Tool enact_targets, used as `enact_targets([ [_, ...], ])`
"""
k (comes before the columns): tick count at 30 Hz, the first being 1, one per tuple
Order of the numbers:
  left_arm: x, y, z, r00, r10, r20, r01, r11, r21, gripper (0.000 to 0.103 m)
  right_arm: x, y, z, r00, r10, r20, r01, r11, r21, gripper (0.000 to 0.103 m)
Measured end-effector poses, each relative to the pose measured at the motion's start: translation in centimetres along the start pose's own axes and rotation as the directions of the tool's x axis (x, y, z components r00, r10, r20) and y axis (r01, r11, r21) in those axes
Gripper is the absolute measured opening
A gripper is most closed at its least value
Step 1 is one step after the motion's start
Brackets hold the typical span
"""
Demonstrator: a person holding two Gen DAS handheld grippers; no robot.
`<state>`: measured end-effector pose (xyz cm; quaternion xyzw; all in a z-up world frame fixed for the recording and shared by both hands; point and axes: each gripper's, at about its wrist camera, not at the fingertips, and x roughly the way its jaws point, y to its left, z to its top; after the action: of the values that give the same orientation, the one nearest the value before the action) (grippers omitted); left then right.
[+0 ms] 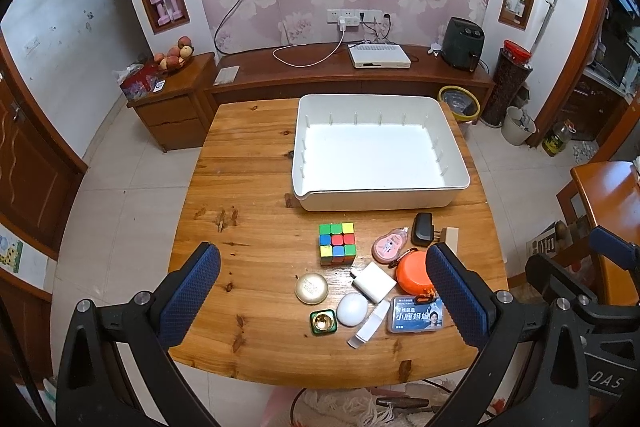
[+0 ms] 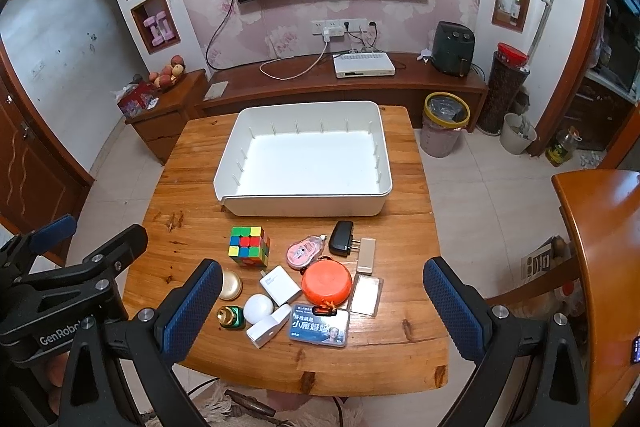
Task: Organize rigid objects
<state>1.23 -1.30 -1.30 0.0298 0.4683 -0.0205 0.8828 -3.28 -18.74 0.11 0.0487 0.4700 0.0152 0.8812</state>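
Observation:
An empty white bin (image 1: 380, 193) (image 2: 304, 205) stands at the far side of the wooden table (image 1: 248, 187) (image 2: 192, 179). In front of it lie a colour cube (image 1: 337, 243) (image 2: 249, 246), a pink tape dispenser (image 1: 389, 246) (image 2: 304, 251), a black plug (image 1: 423, 229) (image 2: 341, 237), an orange round case (image 1: 414, 271) (image 2: 326, 283), a white charger (image 1: 374, 281) (image 2: 279, 285), a white egg-shaped thing (image 1: 352, 309) (image 2: 258, 308), a gold round tin (image 1: 311, 288) (image 2: 231, 285), a green-gold box (image 1: 323, 322) (image 2: 231, 317) and a blue floss box (image 1: 416, 314) (image 2: 319, 325). My left gripper (image 1: 324, 303) and right gripper (image 2: 323, 303) hover open above the near edge, holding nothing.
A beige block (image 2: 366, 255) and a clear flat case (image 2: 365, 294) lie right of the orange case. A white folded piece (image 2: 269, 326) sits by the floss box. A TV bench (image 1: 352, 75), a bin (image 2: 444, 125) and a second wooden table (image 2: 600, 247) surround the table.

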Motion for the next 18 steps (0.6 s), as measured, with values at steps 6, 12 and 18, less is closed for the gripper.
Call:
enact_targets([
  [6, 0.0, 0.4, 0.4, 1.000, 0.009, 0.000, -0.009, 1.000, -0.020, 0.102, -0.6, -0.3, 0.1, 0.999, 0.026, 0.030, -0.026, 1.000, 0.003, 0.101],
  [12, 0.2, 0.3, 0.3, 1.000, 0.010, -0.001, -0.010, 1.000, -0.017, 0.102, -0.5, -0.4, 0.4, 0.999, 0.027, 0.037, -0.027, 1.000, 0.006, 0.101],
  [18, 0.7, 0.4, 0.1, 1.000, 0.009, 0.000, -0.009, 1.000, -0.013, 0.102, 0.5, -0.4, 0.4, 1.000, 0.010, -0.001, -0.010, 1.000, 0.003, 0.101],
])
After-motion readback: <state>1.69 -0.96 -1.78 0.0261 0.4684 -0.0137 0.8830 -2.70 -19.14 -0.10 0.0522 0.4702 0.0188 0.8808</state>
